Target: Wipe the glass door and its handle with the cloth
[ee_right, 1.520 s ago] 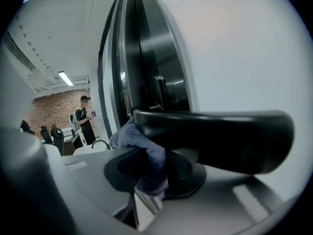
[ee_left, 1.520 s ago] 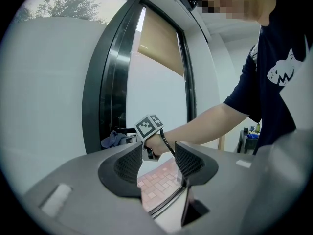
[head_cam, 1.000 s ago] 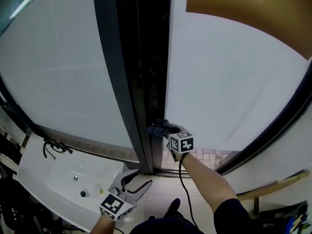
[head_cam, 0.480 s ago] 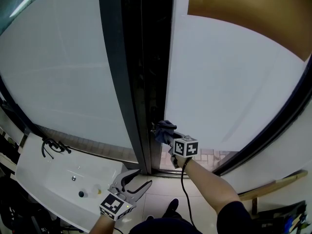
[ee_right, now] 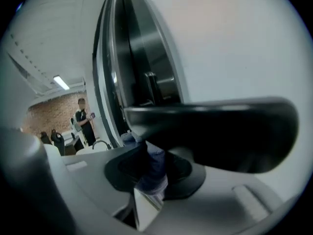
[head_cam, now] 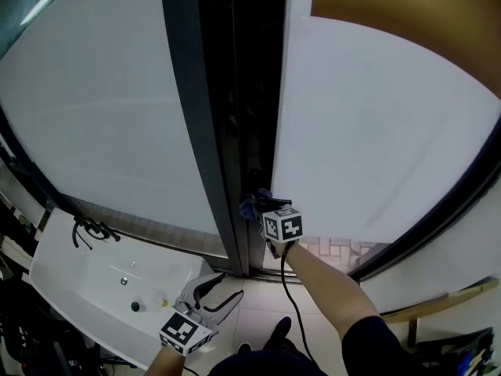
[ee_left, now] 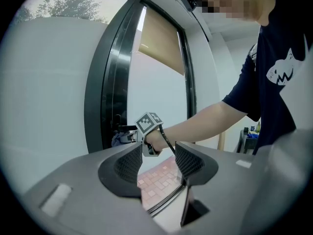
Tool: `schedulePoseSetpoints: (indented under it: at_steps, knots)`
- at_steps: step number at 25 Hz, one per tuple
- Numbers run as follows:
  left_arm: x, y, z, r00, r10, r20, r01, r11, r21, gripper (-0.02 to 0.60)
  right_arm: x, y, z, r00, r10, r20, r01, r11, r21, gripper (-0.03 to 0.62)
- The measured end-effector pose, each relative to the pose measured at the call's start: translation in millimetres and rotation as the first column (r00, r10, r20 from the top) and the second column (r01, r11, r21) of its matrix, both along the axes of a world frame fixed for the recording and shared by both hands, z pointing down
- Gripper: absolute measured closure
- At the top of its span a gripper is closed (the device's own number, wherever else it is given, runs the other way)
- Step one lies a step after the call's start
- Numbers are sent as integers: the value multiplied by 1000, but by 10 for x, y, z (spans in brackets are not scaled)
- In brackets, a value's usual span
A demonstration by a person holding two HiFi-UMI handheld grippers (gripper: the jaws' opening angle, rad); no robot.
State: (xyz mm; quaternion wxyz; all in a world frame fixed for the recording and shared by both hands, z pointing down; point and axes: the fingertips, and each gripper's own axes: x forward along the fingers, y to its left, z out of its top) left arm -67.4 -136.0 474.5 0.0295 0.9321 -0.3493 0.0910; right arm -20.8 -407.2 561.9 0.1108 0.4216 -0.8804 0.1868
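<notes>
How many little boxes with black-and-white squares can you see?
2. The upper cube is on the right gripper, holding the cloth by the door frame; the lower cube is on the left gripper, beside the white sink.

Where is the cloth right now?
Head view, centre: the cloth is clamped in the right gripper, at the dark door frame low down, left of the glass door.
</notes>
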Motion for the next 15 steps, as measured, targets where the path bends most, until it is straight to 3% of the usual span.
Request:
schedulePoseSetpoints:
  at_steps: [5, 10, 15]
  knots:
    - [53, -51, 44, 1000, 17, 2, -17, 1000, -14, 376, 73, -24, 109, 997, -17, -74, 18, 1000, 13, 500]
    - [140, -80, -1, 1000, 28, 12, -28, 999, -17, 376, 351, -15, 361, 991, 25, -131, -29, 999, -30, 500]
    - [83, -86, -6, 1000, 22, 10, -22, 1000, -18, 376, 682, 56, 527, 992, 95, -87, -102, 992, -75, 500]
